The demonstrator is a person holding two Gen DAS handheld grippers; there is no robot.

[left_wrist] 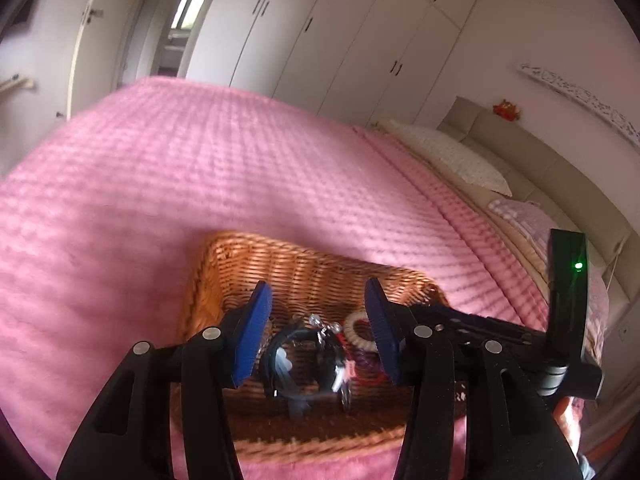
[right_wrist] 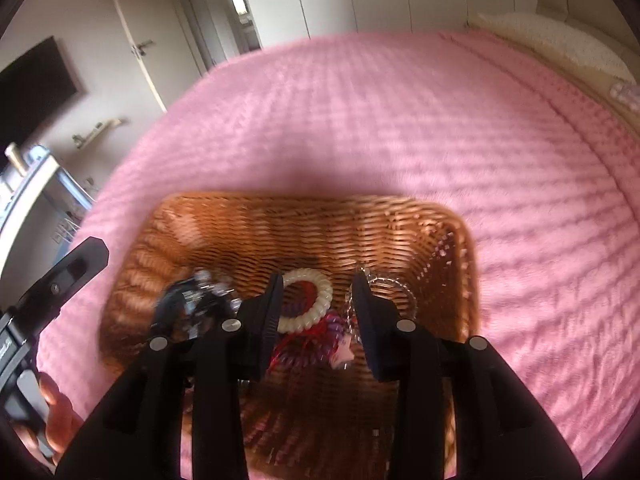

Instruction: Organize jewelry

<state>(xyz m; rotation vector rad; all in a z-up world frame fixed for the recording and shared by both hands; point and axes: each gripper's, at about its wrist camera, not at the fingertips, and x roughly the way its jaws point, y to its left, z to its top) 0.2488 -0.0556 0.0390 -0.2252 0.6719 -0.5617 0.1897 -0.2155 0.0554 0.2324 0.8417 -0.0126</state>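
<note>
A brown wicker basket (left_wrist: 280, 264) sits on the pink bedspread and holds a heap of jewelry. In the left wrist view my left gripper (left_wrist: 318, 308) is open above a black bracelet (left_wrist: 280, 364) and a cream spiral band (left_wrist: 358, 334). In the right wrist view the basket (right_wrist: 280, 224) lies below my right gripper (right_wrist: 318, 298), which is open over the cream spiral band (right_wrist: 316, 294), a purple coil (right_wrist: 316, 348), a pink star charm (right_wrist: 345, 356) and a silver chain (right_wrist: 394, 286). A dark blurred piece (right_wrist: 192, 300) lies at the left of the basket.
The pink bedspread (left_wrist: 200, 168) spreads all around the basket. Pillows (left_wrist: 452, 152) and a headboard are at the right. White wardrobes (left_wrist: 340, 32) line the far wall. The right gripper's body (left_wrist: 568, 300) shows in the left view, the left gripper's body (right_wrist: 60, 280) in the right view.
</note>
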